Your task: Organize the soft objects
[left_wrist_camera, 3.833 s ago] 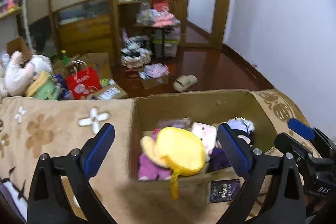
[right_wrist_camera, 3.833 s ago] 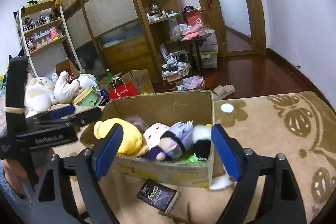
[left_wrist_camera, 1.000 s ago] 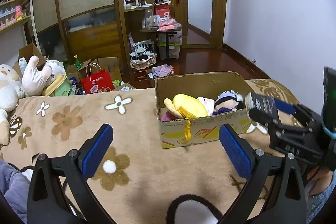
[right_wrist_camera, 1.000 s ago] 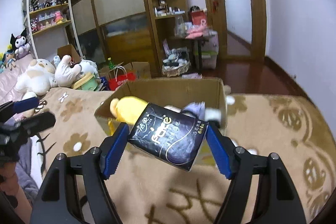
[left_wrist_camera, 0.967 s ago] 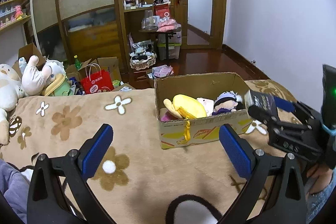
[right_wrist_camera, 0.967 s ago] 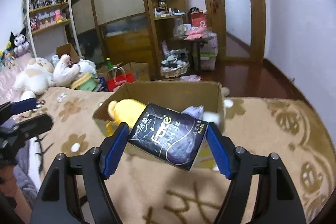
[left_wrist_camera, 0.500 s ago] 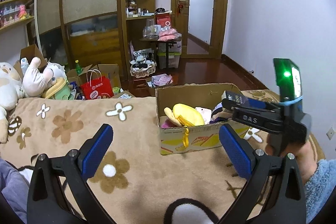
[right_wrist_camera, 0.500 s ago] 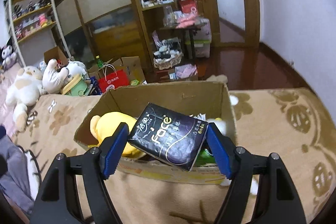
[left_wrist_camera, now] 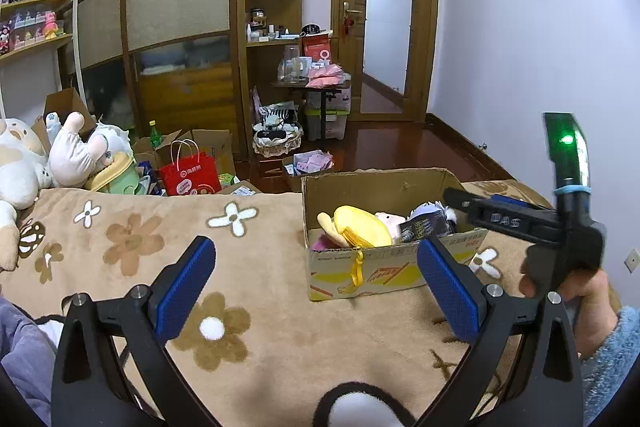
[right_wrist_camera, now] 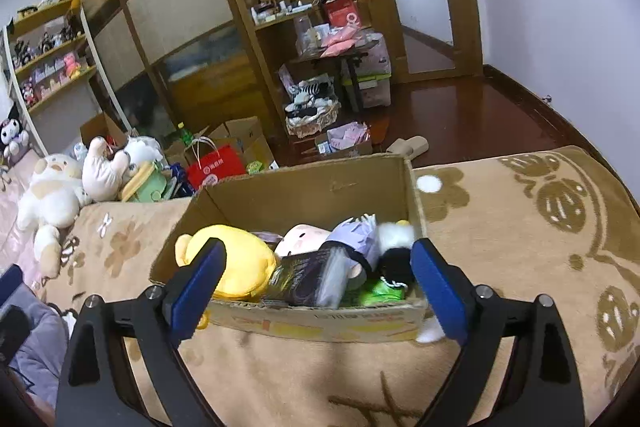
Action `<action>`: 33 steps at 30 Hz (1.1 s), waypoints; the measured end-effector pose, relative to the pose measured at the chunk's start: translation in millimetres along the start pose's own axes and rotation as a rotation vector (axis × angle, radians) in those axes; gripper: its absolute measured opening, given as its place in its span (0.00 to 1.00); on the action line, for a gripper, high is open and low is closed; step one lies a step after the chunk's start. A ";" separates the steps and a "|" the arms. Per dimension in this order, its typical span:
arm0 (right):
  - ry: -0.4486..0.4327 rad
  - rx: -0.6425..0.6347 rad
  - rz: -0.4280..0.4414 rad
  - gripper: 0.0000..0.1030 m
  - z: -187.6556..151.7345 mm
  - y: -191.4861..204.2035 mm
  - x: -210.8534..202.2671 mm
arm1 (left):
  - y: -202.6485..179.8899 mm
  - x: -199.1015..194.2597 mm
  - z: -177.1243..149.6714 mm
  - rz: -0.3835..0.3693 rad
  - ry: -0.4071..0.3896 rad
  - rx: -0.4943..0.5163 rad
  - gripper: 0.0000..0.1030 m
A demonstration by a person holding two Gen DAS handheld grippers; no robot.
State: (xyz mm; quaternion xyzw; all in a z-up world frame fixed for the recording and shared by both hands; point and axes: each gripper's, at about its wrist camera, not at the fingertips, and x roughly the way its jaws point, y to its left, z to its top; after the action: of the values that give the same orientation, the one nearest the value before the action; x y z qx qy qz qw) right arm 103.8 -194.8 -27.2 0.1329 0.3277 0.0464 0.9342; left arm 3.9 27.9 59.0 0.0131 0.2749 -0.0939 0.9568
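Beige plush blanket (left_wrist_camera: pixel 260 311) with brown and white flowers covers the surface in the foreground, in a cluttered room with wooden shelving (left_wrist_camera: pixel 272 27), a glass-panelled door (left_wrist_camera: pixel 386 39) and a dark wood floor (right_wrist_camera: pixel 460 123). An open cardboard box (right_wrist_camera: pixel 312 195) sits on the blanket. Inside it lie a yellow plush toy (right_wrist_camera: pixel 244 263), a pink-faced plush (right_wrist_camera: pixel 306 239), a purple-haired doll (right_wrist_camera: pixel 360 231) and a black-and-white fuzzy toy (right_wrist_camera: pixel 396 247). A dark tissue pack (right_wrist_camera: pixel 316 283) lies in the box against the near wall, tilted, between the yellow plush and the doll.

The right gripper (right_wrist_camera: pixel 318 279) hangs over the box's near edge. Its jaws have just been opening and now stand wide; the blue pads (right_wrist_camera: pixel 198 283) are clear of the tissue pack, which lies in the box between and beyond them, touched by neither. In the left wrist view a hand (left_wrist_camera: pixel 576 303) in a fuzzy blue sleeve (left_wrist_camera: pixel 612 367) holds this gripper at the right.

The left gripper (left_wrist_camera: pixel 316 279) hovers over bare blanket, well apart from the box, its jaws wide and nothing between them. Large white stuffed animals (left_wrist_camera: pixel 48 151) and a red shopping bag (left_wrist_camera: pixel 190 173) sit beyond the blanket's far left edge.
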 end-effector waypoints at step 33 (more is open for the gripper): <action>-0.246 -0.081 -0.042 1.00 -32.9 -18.1 -152.3 | -23.0 -29.4 -13.6 0.017 -0.031 0.034 0.97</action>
State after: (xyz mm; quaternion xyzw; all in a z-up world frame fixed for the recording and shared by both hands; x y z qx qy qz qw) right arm -35.7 -231.5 34.5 0.0929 0.2115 0.0232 0.9727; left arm -31.9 11.4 63.6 0.0303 0.2581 -0.0907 0.9614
